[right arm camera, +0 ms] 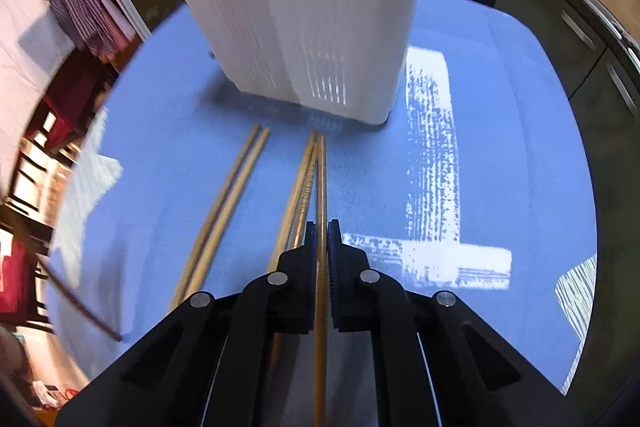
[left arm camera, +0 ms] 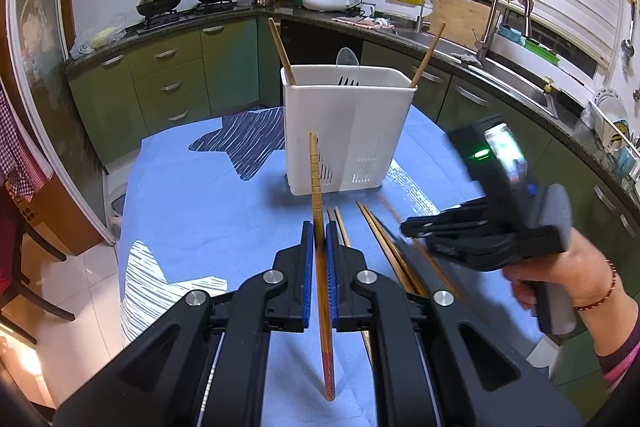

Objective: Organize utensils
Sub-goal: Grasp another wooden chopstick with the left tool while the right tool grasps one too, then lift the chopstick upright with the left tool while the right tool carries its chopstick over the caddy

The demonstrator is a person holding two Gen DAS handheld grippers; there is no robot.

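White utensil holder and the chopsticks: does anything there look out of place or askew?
Yes. Two chopsticks in the white utensil holder lean apart to opposite corners, not together. Several loose chopsticks lie on the blue cloth before it, outside it. Each gripper, left gripper and right gripper, is shut on one chopstick.

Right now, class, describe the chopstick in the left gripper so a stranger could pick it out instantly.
Find the white utensil caddy on the blue tablecloth. In front of it the left gripper pinches one wooden chopstick. Unlike the loose chopsticks lying flat nearby, it is raised off the cloth and has a red end.
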